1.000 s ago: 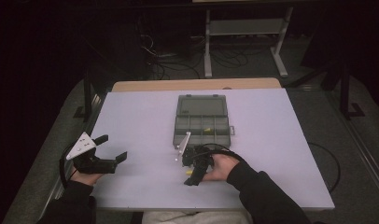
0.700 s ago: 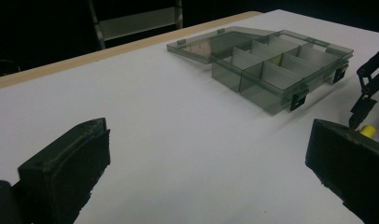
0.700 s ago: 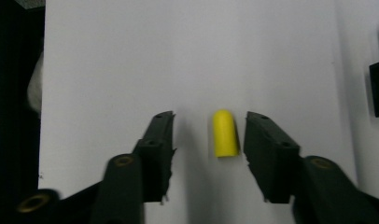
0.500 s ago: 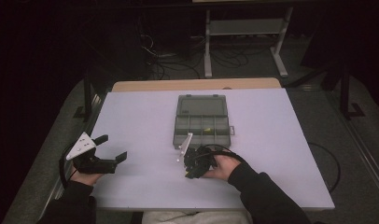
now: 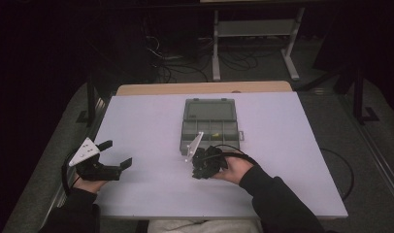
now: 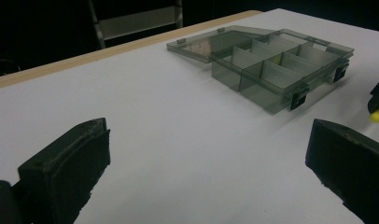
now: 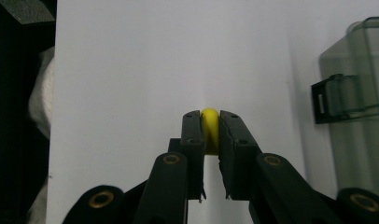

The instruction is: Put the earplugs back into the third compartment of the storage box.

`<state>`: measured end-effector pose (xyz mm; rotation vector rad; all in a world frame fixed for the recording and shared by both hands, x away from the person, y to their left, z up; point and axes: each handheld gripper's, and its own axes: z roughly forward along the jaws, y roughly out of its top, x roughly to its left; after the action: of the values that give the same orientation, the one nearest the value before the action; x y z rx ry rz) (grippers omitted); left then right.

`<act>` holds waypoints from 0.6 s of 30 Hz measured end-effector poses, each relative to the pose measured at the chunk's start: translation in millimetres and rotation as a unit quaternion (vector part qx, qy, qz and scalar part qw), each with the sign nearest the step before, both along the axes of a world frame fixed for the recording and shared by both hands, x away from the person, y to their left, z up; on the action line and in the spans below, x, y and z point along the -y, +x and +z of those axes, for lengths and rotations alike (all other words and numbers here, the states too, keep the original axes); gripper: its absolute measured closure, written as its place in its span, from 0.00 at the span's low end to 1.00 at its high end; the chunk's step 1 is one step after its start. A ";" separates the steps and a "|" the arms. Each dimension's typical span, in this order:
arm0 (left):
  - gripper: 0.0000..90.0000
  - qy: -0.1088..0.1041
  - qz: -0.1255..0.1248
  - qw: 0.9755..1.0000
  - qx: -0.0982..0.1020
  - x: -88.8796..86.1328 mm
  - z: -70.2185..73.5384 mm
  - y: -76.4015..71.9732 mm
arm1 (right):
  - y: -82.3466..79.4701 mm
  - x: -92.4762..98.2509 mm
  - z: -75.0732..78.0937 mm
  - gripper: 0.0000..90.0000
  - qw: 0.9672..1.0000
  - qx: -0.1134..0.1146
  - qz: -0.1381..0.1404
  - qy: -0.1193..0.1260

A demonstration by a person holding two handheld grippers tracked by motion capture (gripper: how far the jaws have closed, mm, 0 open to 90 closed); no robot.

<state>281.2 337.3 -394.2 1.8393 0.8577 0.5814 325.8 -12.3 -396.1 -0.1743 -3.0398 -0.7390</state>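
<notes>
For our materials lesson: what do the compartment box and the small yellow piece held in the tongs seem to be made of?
Compartment box: probably hard plastic, smoky grey and see-through, since the dividers show through its glossy walls; black clips on the front.
Yellow piece: smooth and rounded, pinched in the right tongs; possibly plastic or rubber, hard to tell.

Room dim, surroundings near black in the high view; only the desk (image 5: pixel 151 131) lit, pale lilac cast, light even from above. Soft shadows under the box (image 6: pixel 271 70), faint sheen on its lid. High view soft, grainy. Left gripper view: near jaws blurred, box fairly sharp. Right gripper view crisp at the yellow bead (image 7: pixel 209 128), edges darker.
</notes>
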 end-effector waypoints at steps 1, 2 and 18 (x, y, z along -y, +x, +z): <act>0.00 0.000 0.000 1.000 -0.001 0.1 -0.1 -0.1 | 0.6 1.1 2.6 0.88 1.000 0.001 0.001 0.002; 0.00 0.000 0.000 1.000 0.000 0.2 0.0 -0.1 | 1.0 2.2 4.9 0.88 1.000 0.004 0.001 0.003; 0.00 -0.002 0.000 1.000 -0.001 0.0 -0.1 0.2 | 13.4 11.0 38.6 0.88 0.999 0.033 -0.019 0.007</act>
<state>281.5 337.3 -394.3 1.8369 0.8595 0.5789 339.3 -23.4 -357.5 -0.2111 -3.1015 -0.7834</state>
